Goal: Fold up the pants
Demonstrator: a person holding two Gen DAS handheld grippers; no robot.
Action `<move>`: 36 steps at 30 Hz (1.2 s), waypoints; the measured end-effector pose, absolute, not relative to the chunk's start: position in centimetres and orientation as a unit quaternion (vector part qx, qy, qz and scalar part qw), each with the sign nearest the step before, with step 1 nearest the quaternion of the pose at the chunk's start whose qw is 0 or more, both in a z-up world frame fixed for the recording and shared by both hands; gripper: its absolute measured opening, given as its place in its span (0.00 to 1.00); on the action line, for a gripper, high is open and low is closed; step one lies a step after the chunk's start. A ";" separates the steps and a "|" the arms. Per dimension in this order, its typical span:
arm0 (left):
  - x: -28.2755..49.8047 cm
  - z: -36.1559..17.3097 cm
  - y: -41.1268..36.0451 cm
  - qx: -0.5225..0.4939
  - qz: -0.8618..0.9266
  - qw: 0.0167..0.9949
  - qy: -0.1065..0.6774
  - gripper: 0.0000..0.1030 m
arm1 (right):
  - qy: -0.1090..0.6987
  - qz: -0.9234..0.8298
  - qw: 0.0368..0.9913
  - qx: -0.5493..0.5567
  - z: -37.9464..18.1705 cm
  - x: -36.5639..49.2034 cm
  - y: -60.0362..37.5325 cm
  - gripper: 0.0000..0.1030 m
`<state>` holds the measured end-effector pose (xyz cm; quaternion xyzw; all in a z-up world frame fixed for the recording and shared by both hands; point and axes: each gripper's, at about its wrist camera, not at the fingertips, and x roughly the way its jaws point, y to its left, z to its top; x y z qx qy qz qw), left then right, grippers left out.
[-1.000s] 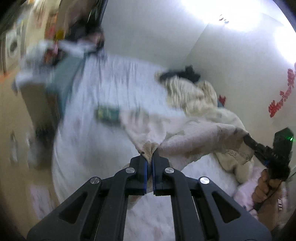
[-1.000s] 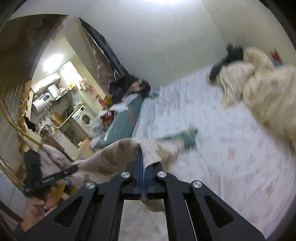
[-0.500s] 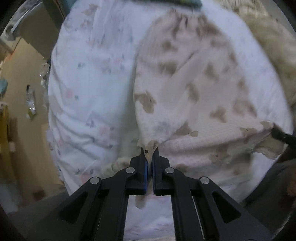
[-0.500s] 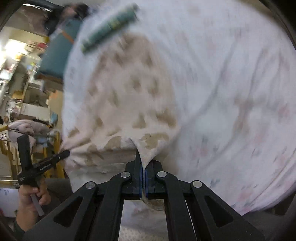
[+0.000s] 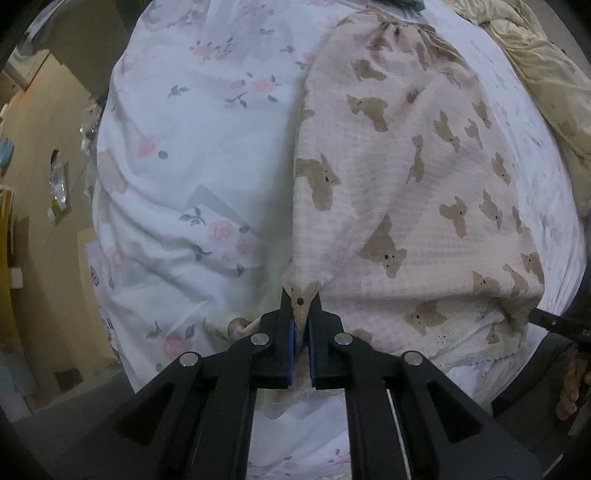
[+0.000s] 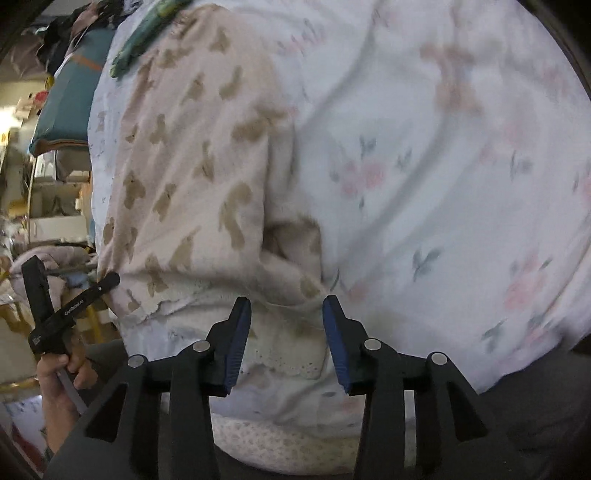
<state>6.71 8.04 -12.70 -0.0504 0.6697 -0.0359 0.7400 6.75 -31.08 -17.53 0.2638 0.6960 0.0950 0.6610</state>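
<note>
The pants [image 5: 406,184] are pale pink with brown bear prints and a lace hem. They lie spread flat on the floral bed sheet [image 5: 192,155], waistband far, hems near. My left gripper [image 5: 300,299] is shut on the near left hem corner of the pants. In the right wrist view the pants [image 6: 177,177] lie left of centre. My right gripper [image 6: 287,306] is open just above the near right hem corner, which lies loose on the sheet. The left gripper also shows in the right wrist view [image 6: 107,282], at the other hem corner.
A green object [image 6: 147,33] lies on the bed beyond the waistband. A cream blanket [image 5: 535,66] is bunched at the far right of the bed. A teal bag [image 6: 66,103] and room clutter stand past the bed's left side. The bed's near edge runs just under both grippers.
Both grippers swung down and laid the pants flat on the bed. My right gripper has opened and let go of its hem corner. My left gripper stays shut.
</note>
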 end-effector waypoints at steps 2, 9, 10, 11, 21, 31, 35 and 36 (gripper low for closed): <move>6.7 -12.3 7.7 -0.047 -0.037 0.743 0.667 0.06 | 0.682 0.084 0.680 0.255 -17.3 6.6 -31.1 0.40; 7.6 -11.9 8.0 -0.056 -0.037 0.741 0.668 0.06 | 0.669 0.140 0.705 0.189 -13.1 5.3 -28.8 0.01; 7.6 -11.6 8.3 -0.060 -0.040 0.739 0.670 0.06 | 0.666 0.153 0.704 0.195 -12.4 5.2 -28.7 0.01; 7.6 -11.5 8.6 -0.062 -0.038 0.739 0.670 0.06 | 0.657 0.169 0.703 0.212 -11.2 4.9 -29.0 0.01; 7.7 -12.4 8.9 -0.037 -0.015 0.736 0.676 0.15 | 0.744 0.065 0.633 0.202 -17.8 6.2 -31.6 0.17; 4.3 -10.9 9.7 -0.036 -0.021 0.733 0.679 0.55 | 0.703 0.075 0.669 0.232 -15.9 6.4 -32.7 0.56; 3.6 -13.5 7.3 0.005 -0.046 0.699 0.714 0.51 | 0.705 0.078 0.663 0.240 -16.9 6.2 -32.3 0.56; 3.5 -14.3 6.8 0.012 -0.052 0.687 0.725 0.49 | 0.708 0.080 0.662 0.234 -17.0 6.2 -32.2 0.56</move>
